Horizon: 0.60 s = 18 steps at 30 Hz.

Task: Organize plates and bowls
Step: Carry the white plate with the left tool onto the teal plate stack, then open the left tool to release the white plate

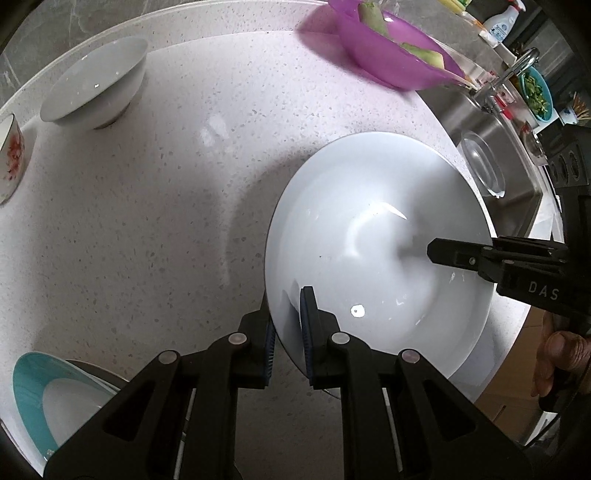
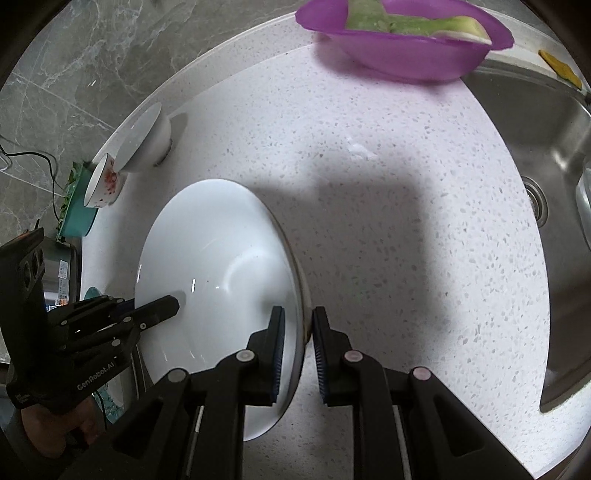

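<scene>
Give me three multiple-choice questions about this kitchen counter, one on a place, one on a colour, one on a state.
1. Where does the small white ceramic bowl sit?
A. in the sink
B. on the speckled countertop
C. inside the purple bowl

2. What colour is the plastic bowl holding the sliced green vegetable?
A. purple
B. red
C. black

3. How is the large white ceramic plate held?
A. by no gripper
B. by one gripper only
C. by the left hand-held gripper and right hand-held gripper on opposite rims

Answers: B, it stands on the counter near the back edge; A, its wall is purple; C, each wrist view shows pads clamping the rim.
</scene>
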Each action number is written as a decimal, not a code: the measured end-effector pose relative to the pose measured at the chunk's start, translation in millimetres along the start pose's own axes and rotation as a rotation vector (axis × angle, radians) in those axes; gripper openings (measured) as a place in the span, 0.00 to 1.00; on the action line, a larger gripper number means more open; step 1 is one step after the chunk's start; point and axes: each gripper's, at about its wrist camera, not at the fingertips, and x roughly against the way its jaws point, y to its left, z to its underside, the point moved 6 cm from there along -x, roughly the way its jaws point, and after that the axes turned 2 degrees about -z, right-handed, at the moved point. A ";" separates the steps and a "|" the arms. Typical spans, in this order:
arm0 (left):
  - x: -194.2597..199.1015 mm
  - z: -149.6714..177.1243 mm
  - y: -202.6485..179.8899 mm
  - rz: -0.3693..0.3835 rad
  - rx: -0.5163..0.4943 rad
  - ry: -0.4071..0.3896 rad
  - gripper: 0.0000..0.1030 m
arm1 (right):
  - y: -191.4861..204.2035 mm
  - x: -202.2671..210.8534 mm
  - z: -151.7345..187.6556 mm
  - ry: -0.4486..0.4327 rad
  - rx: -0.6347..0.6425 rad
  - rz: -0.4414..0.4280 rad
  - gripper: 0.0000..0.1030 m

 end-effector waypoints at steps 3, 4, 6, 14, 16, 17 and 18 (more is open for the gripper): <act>2.6 -1.7 3.4 -0.005 0.015 -0.013 0.11 | -6.0 2.9 4.9 0.001 -0.006 -0.013 0.18; 3.1 -1.7 3.9 -0.006 0.018 -0.015 0.11 | -5.9 2.7 5.0 -0.001 -0.006 -0.018 0.18; 3.5 -1.2 4.3 -0.005 0.030 -0.023 0.12 | -8.4 2.9 6.1 0.001 -0.004 -0.023 0.20; 11.0 -1.7 11.9 -0.020 0.082 -0.044 0.20 | -14.2 7.9 6.7 -0.016 -0.004 -0.062 0.28; 17.0 -2.2 14.3 -0.021 0.101 -0.055 0.27 | -16.1 13.7 4.3 -0.022 -0.007 -0.072 0.46; 26.1 -2.2 16.1 -0.010 0.119 -0.074 0.42 | -17.8 21.9 2.4 -0.036 -0.009 -0.078 0.54; 34.8 -2.7 17.6 0.001 0.132 -0.094 0.55 | -21.0 30.3 -0.2 -0.050 -0.006 -0.079 0.57</act>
